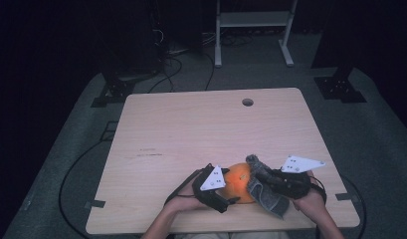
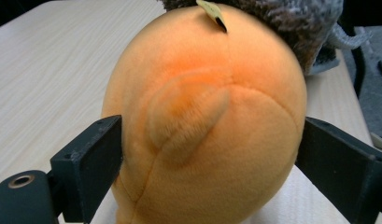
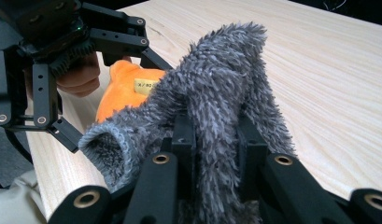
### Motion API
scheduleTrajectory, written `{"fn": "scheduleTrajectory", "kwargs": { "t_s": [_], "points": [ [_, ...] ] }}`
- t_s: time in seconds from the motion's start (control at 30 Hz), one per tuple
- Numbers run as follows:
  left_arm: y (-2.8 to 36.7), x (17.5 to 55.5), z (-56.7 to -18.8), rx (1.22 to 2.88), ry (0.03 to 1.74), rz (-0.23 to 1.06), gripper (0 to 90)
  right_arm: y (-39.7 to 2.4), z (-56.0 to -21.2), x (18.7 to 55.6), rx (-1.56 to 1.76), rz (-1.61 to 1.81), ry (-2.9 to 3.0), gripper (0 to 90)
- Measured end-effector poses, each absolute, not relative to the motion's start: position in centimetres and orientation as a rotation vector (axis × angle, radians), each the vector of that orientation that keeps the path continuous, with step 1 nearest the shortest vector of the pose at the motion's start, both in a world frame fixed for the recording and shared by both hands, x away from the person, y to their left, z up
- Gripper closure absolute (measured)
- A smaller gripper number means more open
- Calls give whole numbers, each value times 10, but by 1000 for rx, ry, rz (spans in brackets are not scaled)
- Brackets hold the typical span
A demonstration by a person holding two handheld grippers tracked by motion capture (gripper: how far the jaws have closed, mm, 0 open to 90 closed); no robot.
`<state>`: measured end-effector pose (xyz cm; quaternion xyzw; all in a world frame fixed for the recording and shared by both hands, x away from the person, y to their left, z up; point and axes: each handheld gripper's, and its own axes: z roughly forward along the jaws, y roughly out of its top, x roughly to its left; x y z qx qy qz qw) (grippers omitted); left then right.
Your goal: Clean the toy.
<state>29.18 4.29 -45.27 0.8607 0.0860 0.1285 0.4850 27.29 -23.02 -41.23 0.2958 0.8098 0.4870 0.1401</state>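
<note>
- While the orange plush toy [image 1: 238, 181] is sitting at the lower centre of the high view, near the front edge of the worktop [image 1: 191, 129], the left hand-held gripper [image 1: 222, 199] is bracketing it from the lower left.
- In the left gripper view the jaws are standing wide apart on either side of the orange plush toy [image 2: 202, 121]; the left pad is touching the fabric, the right one sits at its edge, and neither is denting it. I am judging this as no firm grip.
- The right hand-held gripper [image 1: 270, 180] is clamping together on the grey fluffy cloth [image 1: 264, 186], which is lying against the toy's right side; in the right gripper view the grey fluffy cloth [image 3: 216, 107] is rising in a fold from between the closed jaws.
- Risk: the round toy is resting unrestrained, so a pull or push on the cloth could be rolling it toward the lower edge of the worktop.
- Risk: the thick pile is compressing in the jaws, so the cloth could be slipping out under tension.
- Risk: the two grippers are working close together and could be colliding.
- Containers: none present; a small round hole [image 1: 247, 102] in the worktop at upper centre is holding nothing.
</note>
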Motion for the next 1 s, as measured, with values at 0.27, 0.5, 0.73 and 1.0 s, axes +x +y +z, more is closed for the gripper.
{"fn": "scheduleTrajectory", "kwargs": {
  "t_s": [0.27, 0.5, 0.73, 1.0],
  "points": [
    [49, 297, -449, 2060, 248, 244, 102, -239, -417, 277, 902, 1430, 2340, 730],
    [50, 298, -449, 2034, 263, 249, 95, -240, -418, 277, 906, 1417, 2342, 730],
    [40, 296, -459, 2076, 278, 293, 139, -244, -421, 279, 930, 1393, 2339, 728],
    [41, 295, -458, 2062, 261, 293, 213, -266, -430, 292, 1092, 1269, 2321, 729]
  ]
}}
